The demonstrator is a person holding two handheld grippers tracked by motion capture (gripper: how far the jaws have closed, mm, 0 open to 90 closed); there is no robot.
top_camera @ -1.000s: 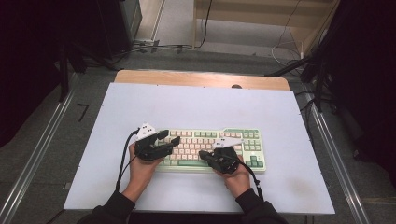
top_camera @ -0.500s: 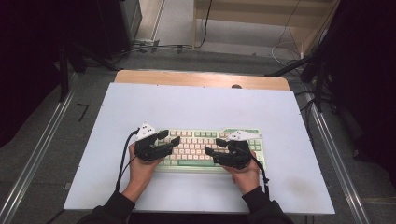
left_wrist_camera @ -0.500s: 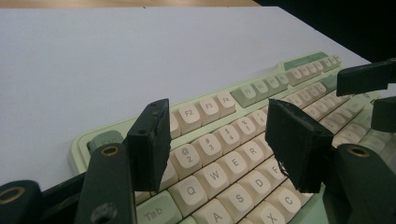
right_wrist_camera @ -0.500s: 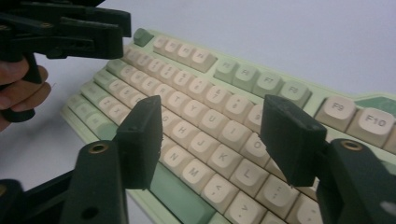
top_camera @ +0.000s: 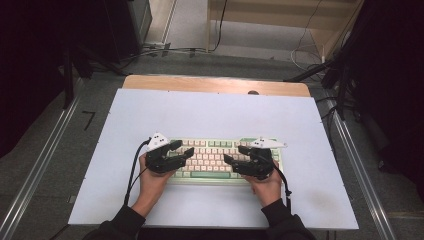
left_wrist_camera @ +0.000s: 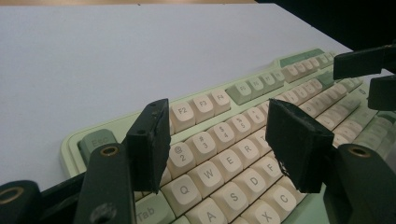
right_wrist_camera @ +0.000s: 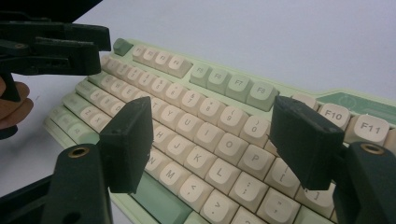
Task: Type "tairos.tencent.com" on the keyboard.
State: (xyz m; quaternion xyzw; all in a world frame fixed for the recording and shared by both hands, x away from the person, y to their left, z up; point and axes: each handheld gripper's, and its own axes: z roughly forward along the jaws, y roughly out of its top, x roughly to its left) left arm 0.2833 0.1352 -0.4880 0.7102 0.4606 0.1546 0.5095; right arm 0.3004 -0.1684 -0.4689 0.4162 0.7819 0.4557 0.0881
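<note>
A pale green keyboard (top_camera: 215, 144) with cream keys lies on the white table near the front edge. My left gripper (top_camera: 184, 148) hovers over its left end, jaws open, pointing right. In the left gripper view the gripper (left_wrist_camera: 224, 140) brackets the Q-W-E keys without touching them. My right gripper (top_camera: 235, 154) hovers over the keyboard's right half, pointing left. Its jaws have just been opening and stand apart with nothing gripped; in its own view the gripper (right_wrist_camera: 212, 135) frames the keys (right_wrist_camera: 224, 88) around O and P. The left gripper (right_wrist_camera: 100, 49) shows at that view's upper left.
The white table top (top_camera: 210, 112) stretches free behind and beside the keyboard. A wooden strip (top_camera: 215, 85) runs along its far edge. Metal rails (top_camera: 40, 165) flank the table on both sides. Cables (top_camera: 305, 55) lie on the floor beyond.
The right gripper has shifted a little to the right over the keyboard and its jaws have gone from shut to open. The left gripper has stayed put.
</note>
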